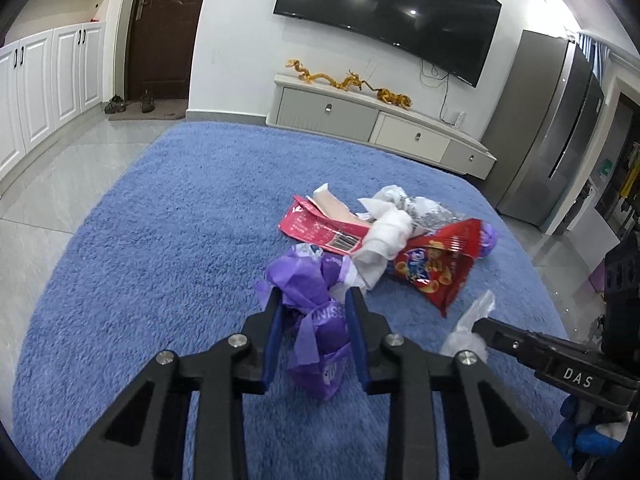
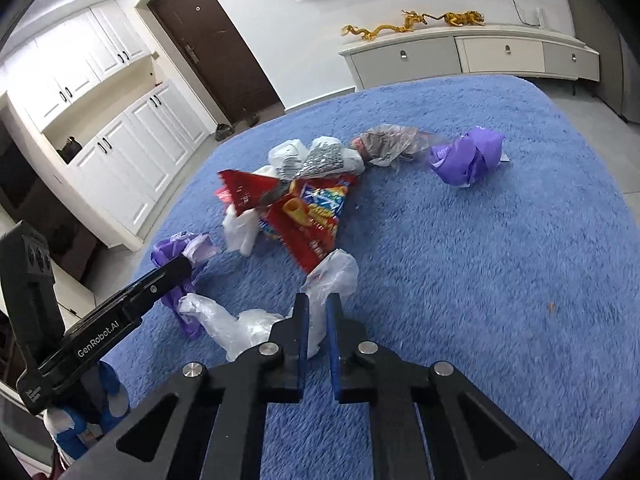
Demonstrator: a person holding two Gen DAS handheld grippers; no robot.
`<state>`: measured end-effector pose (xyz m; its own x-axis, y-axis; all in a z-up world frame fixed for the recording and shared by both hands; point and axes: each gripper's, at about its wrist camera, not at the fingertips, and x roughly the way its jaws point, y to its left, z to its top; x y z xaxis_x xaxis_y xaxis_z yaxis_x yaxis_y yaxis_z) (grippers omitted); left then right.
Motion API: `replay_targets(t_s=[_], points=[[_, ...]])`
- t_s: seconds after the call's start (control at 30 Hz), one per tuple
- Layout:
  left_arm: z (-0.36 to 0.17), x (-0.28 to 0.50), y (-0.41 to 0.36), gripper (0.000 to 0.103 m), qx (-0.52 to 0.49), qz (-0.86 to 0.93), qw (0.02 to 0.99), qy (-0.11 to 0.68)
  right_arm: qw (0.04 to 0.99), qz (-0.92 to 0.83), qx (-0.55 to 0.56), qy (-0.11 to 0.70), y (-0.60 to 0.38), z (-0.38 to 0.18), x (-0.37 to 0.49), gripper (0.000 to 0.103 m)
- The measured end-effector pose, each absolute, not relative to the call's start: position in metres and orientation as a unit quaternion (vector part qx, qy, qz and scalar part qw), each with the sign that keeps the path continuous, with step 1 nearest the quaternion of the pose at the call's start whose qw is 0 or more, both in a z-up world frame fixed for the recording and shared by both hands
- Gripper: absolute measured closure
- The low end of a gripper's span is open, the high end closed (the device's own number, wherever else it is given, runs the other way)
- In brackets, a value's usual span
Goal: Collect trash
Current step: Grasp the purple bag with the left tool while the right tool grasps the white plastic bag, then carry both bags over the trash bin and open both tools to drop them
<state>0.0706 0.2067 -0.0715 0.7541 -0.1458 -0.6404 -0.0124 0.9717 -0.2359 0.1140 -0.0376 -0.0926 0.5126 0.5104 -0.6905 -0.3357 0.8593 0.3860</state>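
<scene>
Trash lies heaped on the blue rug (image 1: 160, 220), mid-floor, with the TV cabinet (image 1: 380, 124) off at 12 o'clock. The left gripper (image 1: 314, 300) has its two blue pads on either side of a crumpled purple bag (image 1: 316, 320), jaws closed onto it — the plastic bulges out between and below the pads. The right gripper (image 2: 316, 308) pinches a clear plastic bag (image 2: 320, 284) between nearly shut jaws; the rest of that film trails away toward 9 o'clock across the pile of the rug. Remaining litter sits beyond both tools at roughly 12 to 1 o'clock in the left view: a red snack packet (image 1: 436, 264), white tissue (image 1: 384, 236), a flat red wrapper (image 1: 320, 228), a silvery bag (image 1: 432, 208). A second purple bag (image 2: 468, 160) lies apart at 1 o'clock in the right view. To do this step well, I judge both grips should stay firm while lifting straight up, since thin film slips easily and the clear bag's loose tail could snag the carpet fibres or drag neighbouring scraps. Both tools are pitched downward toward the rug, side by side, the left one sitting at 9 o'clock of the right — each visible in the other's camera edge.
</scene>
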Motion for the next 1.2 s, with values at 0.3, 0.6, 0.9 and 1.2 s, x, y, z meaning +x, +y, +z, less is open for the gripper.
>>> replay_targets(t_s=[0.3,0.6,0.9,1.2], points=[[-0.041,0.035,0.193,0.077,-0.088,-0.048,0.939,0.329,0.892,0.242,0.108,0.366,-0.063,-0.047,0.069,0.096],[0.000,0.005,0.154,0.078,-0.049,-0.091,0.950,0.296,0.919,0.205,0.133,0.311,-0.117,-0.010,0.032,0.097],[0.037,-0.004,0.060,0.078,0.007,-0.180,0.946,0.270,0.943,0.123,0.165,0.261,-0.219,0.017,-0.005,0.097],[0.048,0.009,-0.063,0.078,0.043,-0.285,0.916,0.278,0.948,0.012,0.182,0.259,-0.329,0.011,-0.027,0.097]])
